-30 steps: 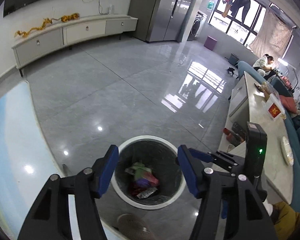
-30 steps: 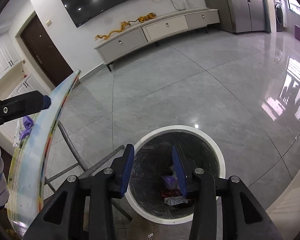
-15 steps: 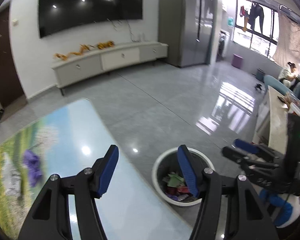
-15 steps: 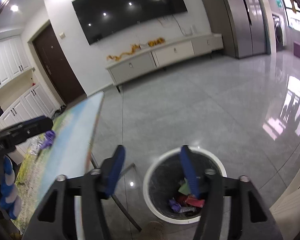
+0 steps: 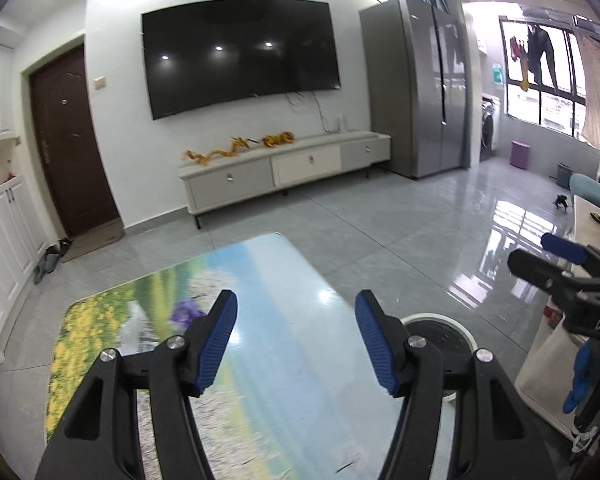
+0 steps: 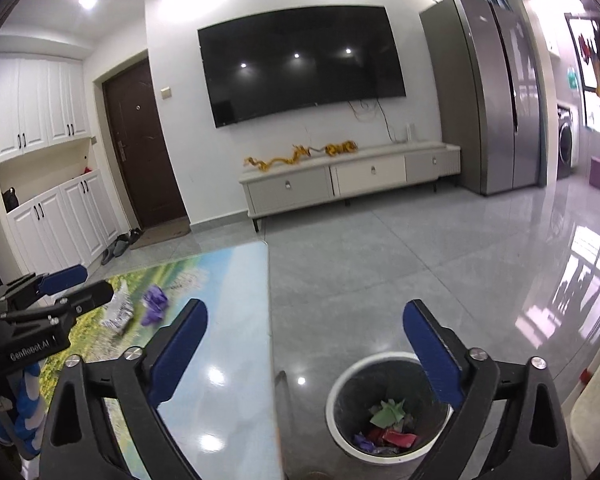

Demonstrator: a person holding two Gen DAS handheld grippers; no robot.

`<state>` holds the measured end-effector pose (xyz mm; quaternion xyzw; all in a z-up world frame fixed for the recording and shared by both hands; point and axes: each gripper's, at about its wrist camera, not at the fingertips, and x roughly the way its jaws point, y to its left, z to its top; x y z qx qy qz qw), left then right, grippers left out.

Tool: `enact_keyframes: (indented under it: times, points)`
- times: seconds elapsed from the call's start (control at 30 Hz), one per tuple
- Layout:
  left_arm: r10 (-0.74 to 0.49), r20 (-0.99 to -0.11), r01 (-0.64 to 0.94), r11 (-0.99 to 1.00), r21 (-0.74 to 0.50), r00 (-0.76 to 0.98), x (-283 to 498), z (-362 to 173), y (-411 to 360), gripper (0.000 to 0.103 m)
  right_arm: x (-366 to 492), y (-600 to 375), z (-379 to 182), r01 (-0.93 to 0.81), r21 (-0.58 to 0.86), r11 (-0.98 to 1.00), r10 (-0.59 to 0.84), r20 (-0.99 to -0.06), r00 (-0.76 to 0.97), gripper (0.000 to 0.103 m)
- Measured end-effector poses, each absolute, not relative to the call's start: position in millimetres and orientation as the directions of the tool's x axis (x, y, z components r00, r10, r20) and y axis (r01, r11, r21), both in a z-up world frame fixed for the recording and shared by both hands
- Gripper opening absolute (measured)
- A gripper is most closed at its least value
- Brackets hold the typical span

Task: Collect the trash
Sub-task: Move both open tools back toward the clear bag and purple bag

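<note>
- Both views have swung up from looking straight down into the bin (image 6: 388, 412) to looking across the desk (image 5: 284, 344) and room. Reads as drop finished, heading back for the next pick.
- Left tongs (image 5: 296, 344): wide, nothing between the pads, now above the desk's near half.
- Right tongs (image 6: 304, 356): opened wider than a second ago, empty, straddling the desk's right edge with the bin below right.
- Bin on the floor just right of the desk, holding green, red and purple scraps.
- Remaining trash on the desk's far left: purple scrap (image 6: 155, 304), with a crumpled clear wrapper (image 6: 118, 312) just left of it.
- Left tongs are nearer to both, so probably next to grab.
</note>
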<state>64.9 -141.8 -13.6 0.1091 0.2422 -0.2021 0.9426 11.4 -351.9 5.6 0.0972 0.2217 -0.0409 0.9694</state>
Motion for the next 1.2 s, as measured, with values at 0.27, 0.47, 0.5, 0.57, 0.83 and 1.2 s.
enact_keyframes:
  times: [0.27,0.47,0.5,0.57,0.83,1.2]
  points:
    - [-0.311,-0.465,0.387,0.919,0.077,0.829,52.3,-3.2,-91.5,0.06,-0.8,-311.8,44.0,0.091,0.139,0.986,-0.033,-0.374,0.927,0.103]
    - [-0.301,-0.445,0.344,0.939,0.018,0.843,53.5,-2.5,-37.9,0.061,3.3,-276.5,64.3,0.054,0.114,0.992,-0.012,-0.346,0.938,0.103]
    - [-0.295,-0.443,0.335,0.942,0.012,0.846,54.8,-2.7,-28.2,0.061,5.2,-268.7,66.5,0.044,0.113,0.993,-0.003,-0.345,0.939,0.103]
    - [-0.276,-0.438,0.309,0.951,0.004,0.855,57.5,-3.2,-2.6,0.07,7.7,-256.3,70.5,0.029,0.11,0.993,0.01,-0.343,0.939,0.103]
    - [-0.17,-0.438,0.196,0.981,0.015,0.883,85.0,-4.5,92.2,0.077,27.3,-205.8,73.0,-0.024,0.07,0.997,0.048,-0.37,0.928,0.103]
    - [-0.2,-0.582,0.213,0.976,-0.046,0.788,163.9,-65.3,131.0,0.077,103.9,-159.7,34.4,-0.111,0.065,0.992,0.129,-0.501,0.856,0.103]
